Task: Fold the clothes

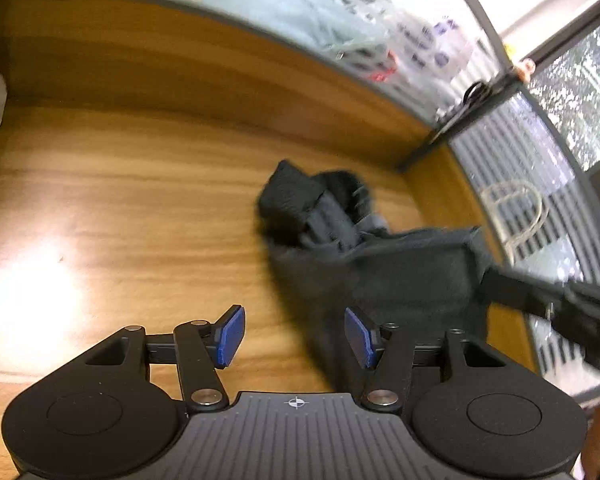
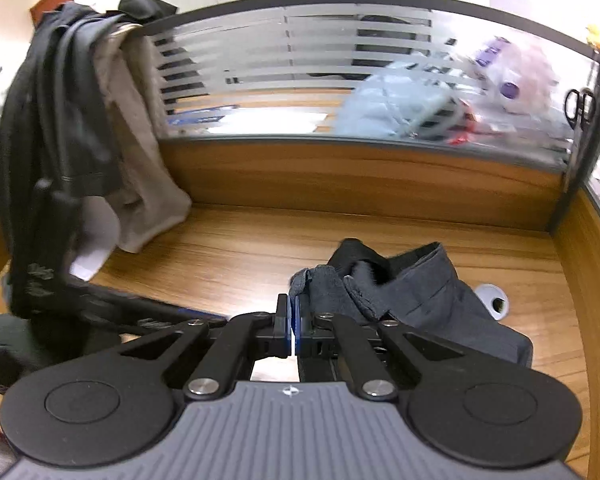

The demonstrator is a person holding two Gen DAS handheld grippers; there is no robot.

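— Your left gripper (image 1: 295,336)?
— Jaws spread wide, empty, above the desk (image 1: 120,208) just beside the dark garment (image 1: 399,272).
— Your right gripper (image 2: 293,322)?
— Pinched tight on the garment's edge; the rest lies crumpled on the desk near the corner.

left claw (image 1: 294,336): black linkages, blue pads, silver pivot screws | right claw (image 2: 292,322): same, ribbed grey housing
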